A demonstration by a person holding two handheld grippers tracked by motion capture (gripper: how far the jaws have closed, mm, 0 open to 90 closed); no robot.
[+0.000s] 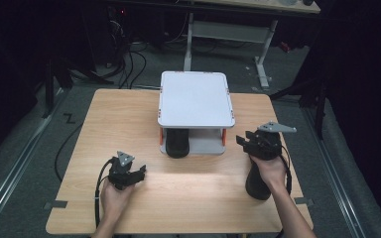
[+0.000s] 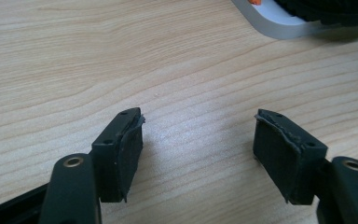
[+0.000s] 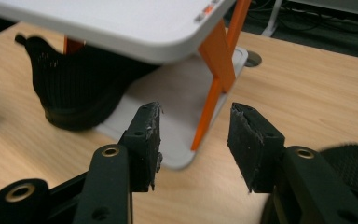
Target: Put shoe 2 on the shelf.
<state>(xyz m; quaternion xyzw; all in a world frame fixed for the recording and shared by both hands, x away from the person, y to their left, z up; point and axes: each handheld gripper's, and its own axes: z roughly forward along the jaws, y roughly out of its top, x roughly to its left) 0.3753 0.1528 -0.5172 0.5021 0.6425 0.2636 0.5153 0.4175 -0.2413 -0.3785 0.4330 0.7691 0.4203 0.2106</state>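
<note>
- We read the work as putting a pair of black shoes on the small two-level rack point(image 1: 196, 99): one shoe point(image 1: 177, 142) already sits on the lower shelf, left side, and the second shoe point(image 1: 257, 184) stands on the table point(image 1: 129, 114) at the right edge, just beneath the right hand.
- The right gripper point(image 1: 241, 141) hovers near the rack's right front corner, jaws released and empty; in the right gripper view an orange post point(image 3: 213, 100) shows in the gap, well beyond the pads.
- The left gripper point(image 1: 140, 174) rests low over bare table at the left, jaws apart, nothing between them.
- The loose shoe looks knit-topped: we judge it light, soft and yielding at the upper, stiffer at the sole, not fragile and not slippery. The firmest hold would likely be the heel collar or the sole edge, since a pinch on the knit may only fold the cloth.
- The hand and gripper cover much of the loose shoe, so which way its toe points is hard to tell; it may be standing on end.
- The top shelf hides the back of the shelved shoe, and the room beyond the table is too dark to make out.
</note>
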